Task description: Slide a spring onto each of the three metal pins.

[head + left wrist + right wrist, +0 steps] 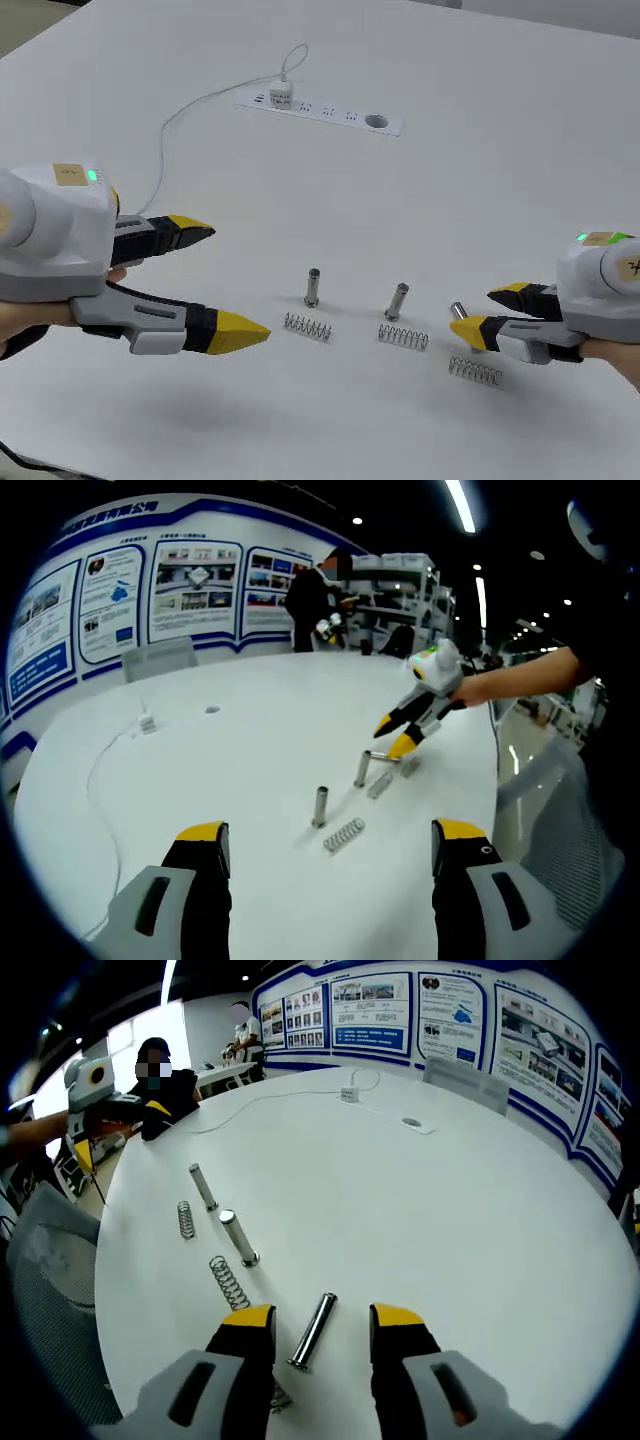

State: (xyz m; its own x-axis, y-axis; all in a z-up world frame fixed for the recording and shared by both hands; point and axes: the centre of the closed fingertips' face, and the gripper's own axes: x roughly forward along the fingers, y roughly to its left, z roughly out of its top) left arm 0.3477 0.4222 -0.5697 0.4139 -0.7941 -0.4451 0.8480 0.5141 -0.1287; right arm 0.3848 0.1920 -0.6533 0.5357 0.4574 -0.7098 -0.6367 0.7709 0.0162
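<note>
Springs [307, 327] — all three lie loose on the worktop [480, 180], one beside each pin [312, 287]; none fitted yet. Your right gripper [475, 312] is spread around the rightmost pin [312, 1330]. Your left gripper [240, 282] is spread too — empty.

White surface [480, 200]; silver-grey pins [312, 287] and springs [307, 327]; fingers [235, 332] black with yellow tips; power strip [320, 110] white; wall posters [110, 590] blue and white.

Head view fwd/down; gripper views low, facing opp. ways, share pins [397, 300].
</note>
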